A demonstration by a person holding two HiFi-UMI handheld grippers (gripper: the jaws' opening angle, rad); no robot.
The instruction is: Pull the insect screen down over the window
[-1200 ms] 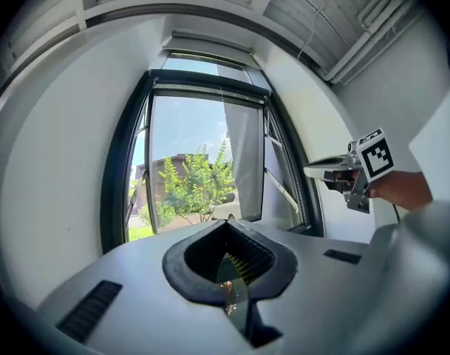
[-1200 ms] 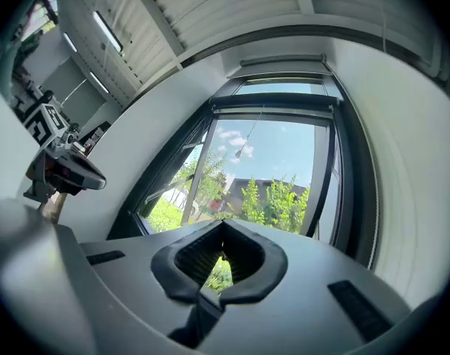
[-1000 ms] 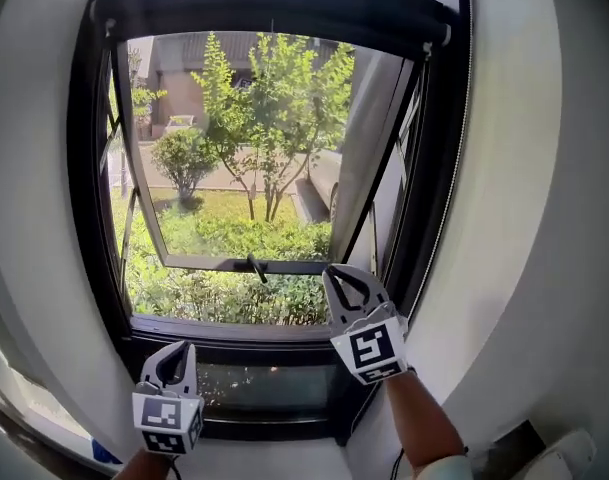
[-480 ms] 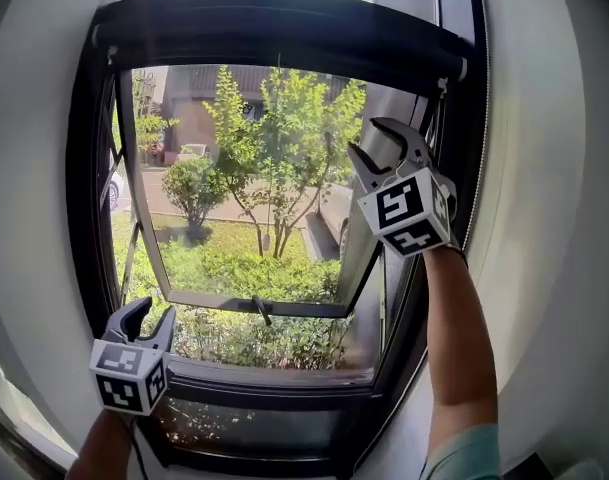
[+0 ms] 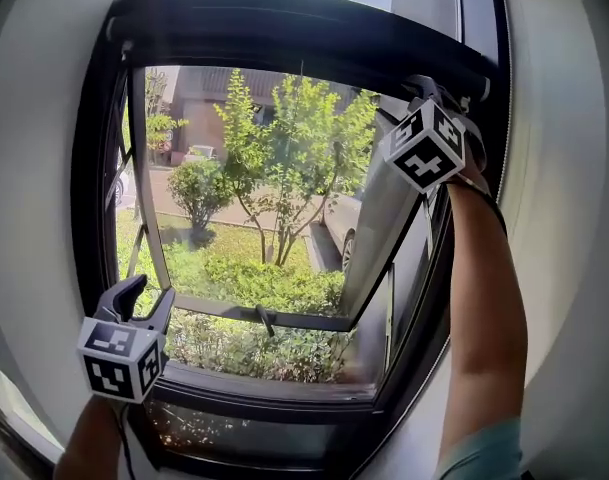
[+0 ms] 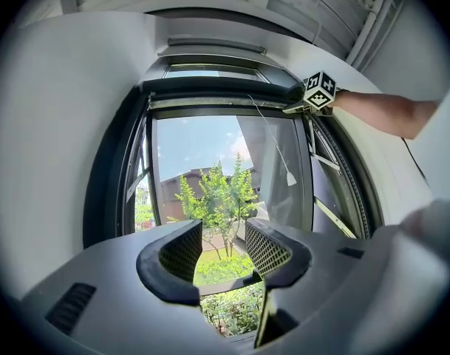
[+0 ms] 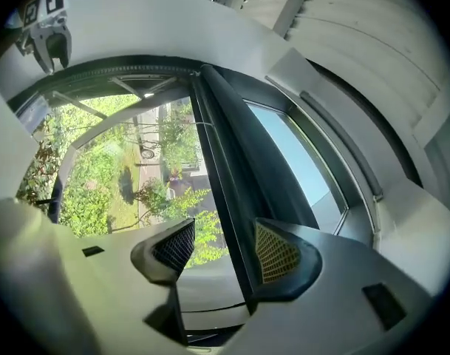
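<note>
Fingers (image 7: pixel 278 254) of the right gripper (image 5: pixel 430 88) have just been opening and stand wide apart, gripping nothing, at the right end of the insect screen (image 5: pixel 284 30). It sits rolled up, black, along the top of the window (image 5: pixel 88 178). The left gripper (image 5: pixel 148 296) has also just been opening. Its 2 fingers stand apart with nothing between them, low at the window's left side.

Left gripper (image 6: pixel 221 251), right gripper (image 7: pixel 219 251): grey, black jaws, marker cubes (image 5: pixel 122 356); teal sleeve (image 5: pixel 479 456).
</note>
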